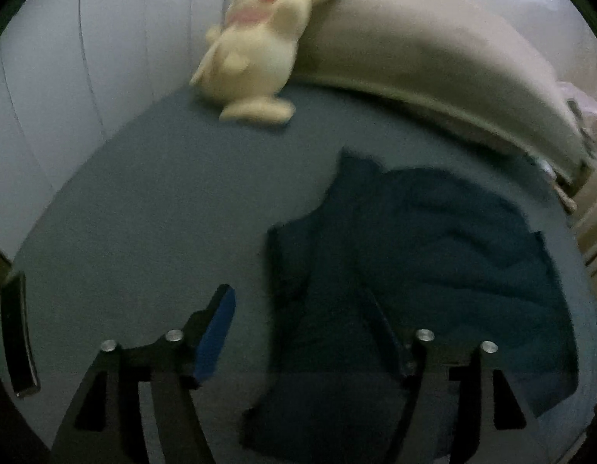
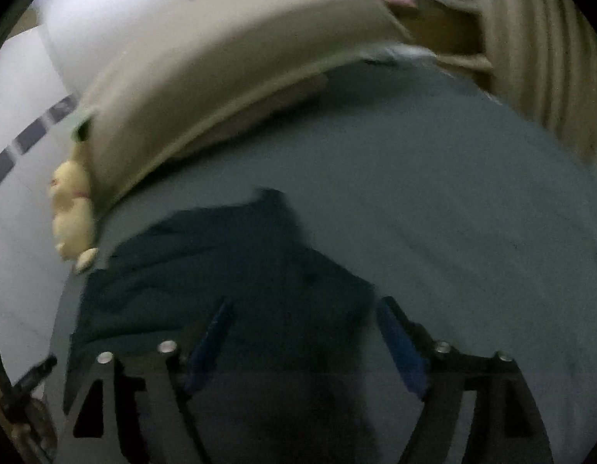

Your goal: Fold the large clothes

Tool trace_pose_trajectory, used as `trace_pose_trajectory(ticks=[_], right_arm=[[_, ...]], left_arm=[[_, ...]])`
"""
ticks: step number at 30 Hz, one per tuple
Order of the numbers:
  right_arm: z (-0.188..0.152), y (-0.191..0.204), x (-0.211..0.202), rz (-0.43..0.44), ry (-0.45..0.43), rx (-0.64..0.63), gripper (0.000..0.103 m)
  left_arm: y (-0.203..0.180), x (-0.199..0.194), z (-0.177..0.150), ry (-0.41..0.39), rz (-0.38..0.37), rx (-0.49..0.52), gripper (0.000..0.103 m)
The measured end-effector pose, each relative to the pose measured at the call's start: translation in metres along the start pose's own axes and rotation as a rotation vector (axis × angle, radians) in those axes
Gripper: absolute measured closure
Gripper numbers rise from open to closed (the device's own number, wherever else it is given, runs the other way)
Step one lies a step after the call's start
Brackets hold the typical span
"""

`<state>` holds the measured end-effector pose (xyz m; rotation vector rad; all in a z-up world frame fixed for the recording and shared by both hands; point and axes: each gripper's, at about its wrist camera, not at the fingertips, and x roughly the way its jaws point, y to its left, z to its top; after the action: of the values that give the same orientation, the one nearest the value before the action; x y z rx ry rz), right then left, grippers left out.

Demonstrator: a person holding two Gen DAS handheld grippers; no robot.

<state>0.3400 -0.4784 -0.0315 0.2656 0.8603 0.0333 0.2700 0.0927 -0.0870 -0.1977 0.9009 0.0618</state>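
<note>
Left gripper (image 1: 298,309) fingers spread, dark blue garment (image 1: 433,270) lying past right finger; right gripper (image 2: 304,324) fingers spread over garment, nothing pinched.

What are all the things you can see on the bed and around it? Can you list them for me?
dark blue garment: one, dark blue-teal, lying crumpled on the bed sheet, in front of both grippers.
bed sheet: one, grey-blue, covering the bed under everything.
plush toy: one, pale yellow with pink marks, at the far end of the bed, leaning against the pillow.
pillow: one, beige, long, lying across the far end of the bed.
wall: white, with panel lines, beside the bed.
curtain: beige, pleated, seen at the far right in the right wrist view.
left hand-held gripper: one, black with blue pads, open above the garment's edge.
right hand-held gripper: one, black with blue pads, open over the garment.
</note>
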Motion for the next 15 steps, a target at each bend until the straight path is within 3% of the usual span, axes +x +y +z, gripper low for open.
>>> trace_pose_trajectory(ticks=[4, 7, 10, 15], right_arm=[[-0.013, 0.060, 0.013, 0.050, 0.016, -0.116, 0.020], [-0.034, 0.093, 0.045, 0.029, 0.061, -0.174, 0.020], [-0.058, 0.103, 0.077, -0.030, 0.150, -0.231, 0.020], [-0.070, 0.101, 0.089, -0.068, 0.186, -0.263, 0.017]], left_arm=[[-0.056, -0.001, -0.008, -0.035, -0.021, 0.116, 0.030], [-0.081, 0.026, -0.022, 0.023, 0.021, 0.169, 0.030], [-0.081, 0.054, -0.041, 0.101, 0.075, 0.194, 0.028], [-0.076, 0.060, -0.049, 0.096, 0.093, 0.214, 0.026]])
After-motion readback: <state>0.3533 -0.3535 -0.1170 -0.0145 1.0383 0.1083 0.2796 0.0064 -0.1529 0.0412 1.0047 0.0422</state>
